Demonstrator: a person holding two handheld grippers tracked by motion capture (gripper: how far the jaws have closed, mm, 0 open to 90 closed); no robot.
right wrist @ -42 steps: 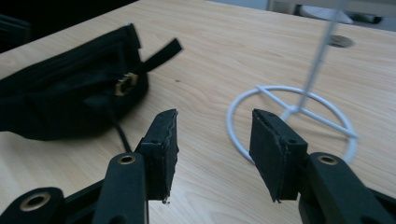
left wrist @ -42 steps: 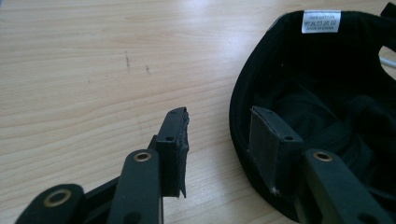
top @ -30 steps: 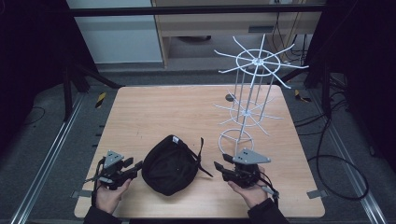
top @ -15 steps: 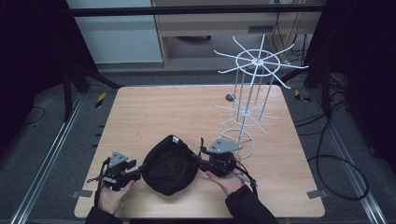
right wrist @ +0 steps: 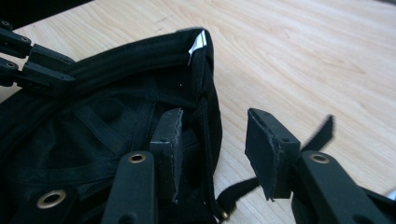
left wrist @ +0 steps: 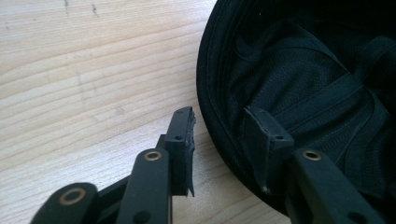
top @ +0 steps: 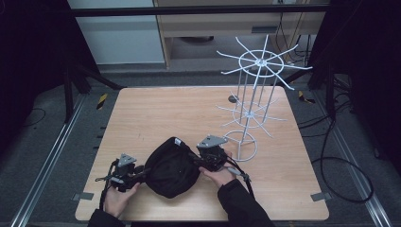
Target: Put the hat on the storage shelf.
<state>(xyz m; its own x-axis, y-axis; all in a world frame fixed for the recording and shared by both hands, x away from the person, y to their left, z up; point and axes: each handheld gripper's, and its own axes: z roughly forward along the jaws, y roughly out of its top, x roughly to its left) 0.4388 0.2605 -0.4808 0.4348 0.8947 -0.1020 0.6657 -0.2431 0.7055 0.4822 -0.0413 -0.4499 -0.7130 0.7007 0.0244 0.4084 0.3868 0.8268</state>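
Both grippers straddle the rim of an upturned black cap, ready to pinch.

The cap (top: 170, 168) lies crown-down near the bench's (top: 189, 113) front edge, beside a white wire rack (top: 253, 109). The left gripper (left wrist: 229, 140) and right gripper (right wrist: 212, 140) are each open with one jaw inside the brim band and one outside; closing squarely on the band should hold best. A small white tag (right wrist: 200, 43) shows no legible writing.
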